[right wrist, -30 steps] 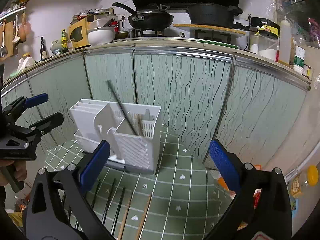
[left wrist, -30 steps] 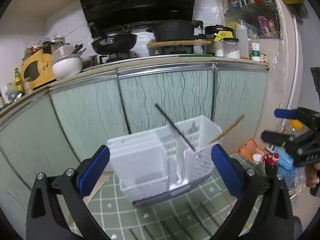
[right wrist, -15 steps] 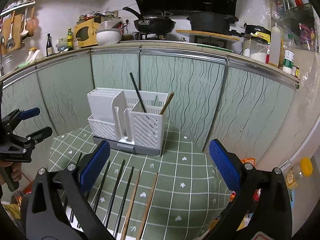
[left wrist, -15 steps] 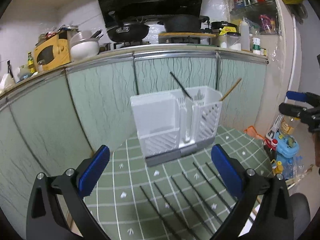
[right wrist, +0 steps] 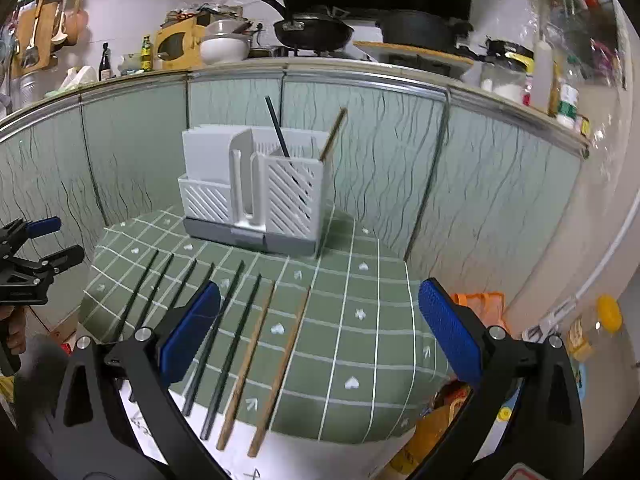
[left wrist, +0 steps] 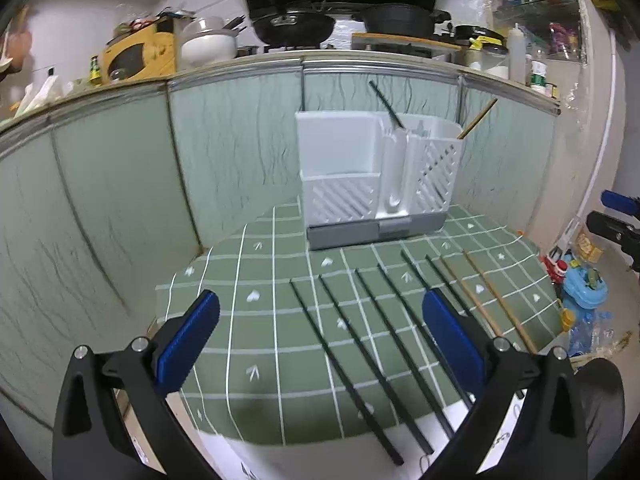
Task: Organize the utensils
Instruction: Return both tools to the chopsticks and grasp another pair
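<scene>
Both my tongs — left (left wrist: 320, 344) and right (right wrist: 318, 330) — hang wide open, empty, above chopsticks (right wrist: 228, 340) laid in a row for easy picking; the holder (right wrist: 256, 188) already has two — next grab likely here

Green checks, white caddy, blue pads

My surface (right wrist: 360, 344) wears green cloth with white grid and hearts; white slatted caddy (right wrist: 256, 188) on grey base; black chopsticks (left wrist: 344, 364), tan ones (right wrist: 276, 368).

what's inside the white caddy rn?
The white caddy holds one black chopstick and one wooden chopstick, both leaning out of the slatted right compartment. Their lower ends and the solid-walled left compartment's contents are hidden.
</scene>
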Demonstrator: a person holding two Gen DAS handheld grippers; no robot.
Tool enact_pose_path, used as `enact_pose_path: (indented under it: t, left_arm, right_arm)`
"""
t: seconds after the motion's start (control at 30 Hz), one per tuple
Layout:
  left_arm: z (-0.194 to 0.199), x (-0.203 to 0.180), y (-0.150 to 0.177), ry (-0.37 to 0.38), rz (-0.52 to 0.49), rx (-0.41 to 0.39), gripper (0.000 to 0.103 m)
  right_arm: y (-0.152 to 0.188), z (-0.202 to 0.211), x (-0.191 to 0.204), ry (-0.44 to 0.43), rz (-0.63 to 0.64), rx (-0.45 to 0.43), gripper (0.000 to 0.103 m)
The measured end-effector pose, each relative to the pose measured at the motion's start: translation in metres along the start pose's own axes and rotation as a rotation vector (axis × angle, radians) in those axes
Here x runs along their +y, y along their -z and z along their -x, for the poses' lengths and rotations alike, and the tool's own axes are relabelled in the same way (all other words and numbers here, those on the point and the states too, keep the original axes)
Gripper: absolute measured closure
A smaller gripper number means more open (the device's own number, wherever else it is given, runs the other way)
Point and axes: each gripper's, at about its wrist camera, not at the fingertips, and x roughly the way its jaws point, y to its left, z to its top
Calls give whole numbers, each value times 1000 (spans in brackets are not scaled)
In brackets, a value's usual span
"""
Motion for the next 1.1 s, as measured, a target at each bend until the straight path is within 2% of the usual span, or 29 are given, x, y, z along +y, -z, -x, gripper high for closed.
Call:
enact_pose_path:
  t: [0.13, 0.37, 0.47, 0.73, 0.9, 1.1]
  left_arm:
    - [4, -2, 19, -16, 14, -5, 5]
    - [6, -16, 46, -43, -10, -6, 5]
    - [5, -23, 58, -99, -31, -16, 5]
    - [-5, -27, 80, -129, 15, -1, 6]
    - [-16, -31, 91, -152, 34, 36, 17]
    - [-22, -47, 102, -175, 12, 48, 29]
  right_arm:
    - [21, -3, -3, 13, -22, 1, 8]
    - [49, -14, 1, -20, -41, 29, 8]
    - [60, -19, 5, -15, -41, 47, 8]
    - [88, -32, 15, -12, -71, 93, 10]
    - [105, -41, 22, -7, -86, 132, 21]
    - [120, -51, 30, 5, -94, 175, 42]
